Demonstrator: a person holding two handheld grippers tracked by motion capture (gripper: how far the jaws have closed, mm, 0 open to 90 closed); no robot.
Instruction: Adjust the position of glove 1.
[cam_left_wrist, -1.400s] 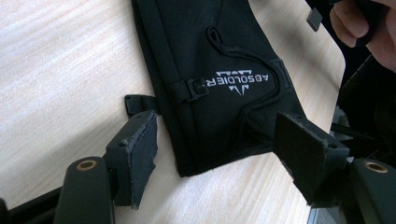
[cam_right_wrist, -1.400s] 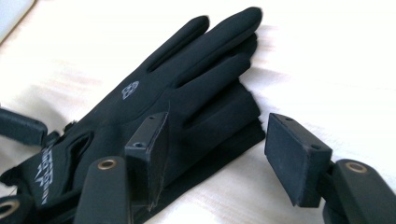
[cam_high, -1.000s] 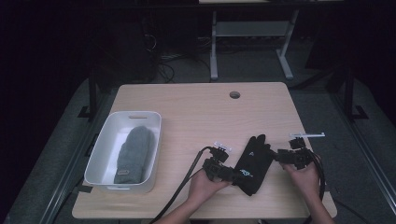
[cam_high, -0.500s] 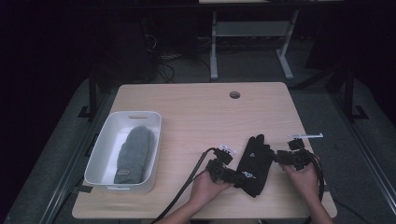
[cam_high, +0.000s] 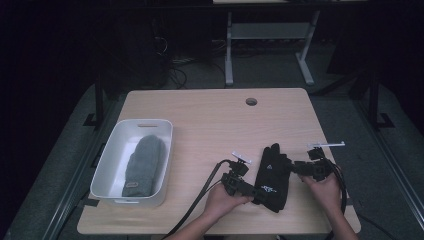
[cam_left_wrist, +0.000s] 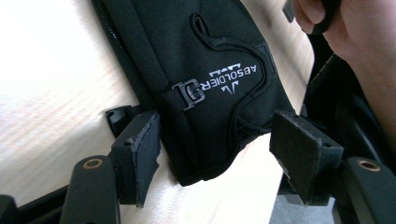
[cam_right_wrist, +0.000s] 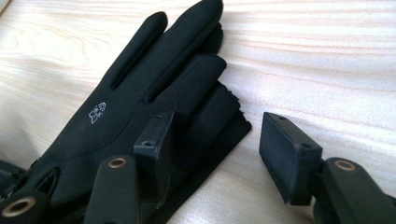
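Both grippers, left gripper (cam_high: 248, 190) and right gripper (cam_high: 296, 168), straddle a black glove (cam_high: 271, 176) on the table (cam_high: 210, 115), jaws wide, gripping nothing; closing likely comes next.

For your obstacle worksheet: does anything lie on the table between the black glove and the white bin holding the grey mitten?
Nothing visible does. The black glove lies near the table's front edge, the white bin to its left with the grey mitten inside. Between them is bare wood, apart from the left gripper and its cable right beside the glove.
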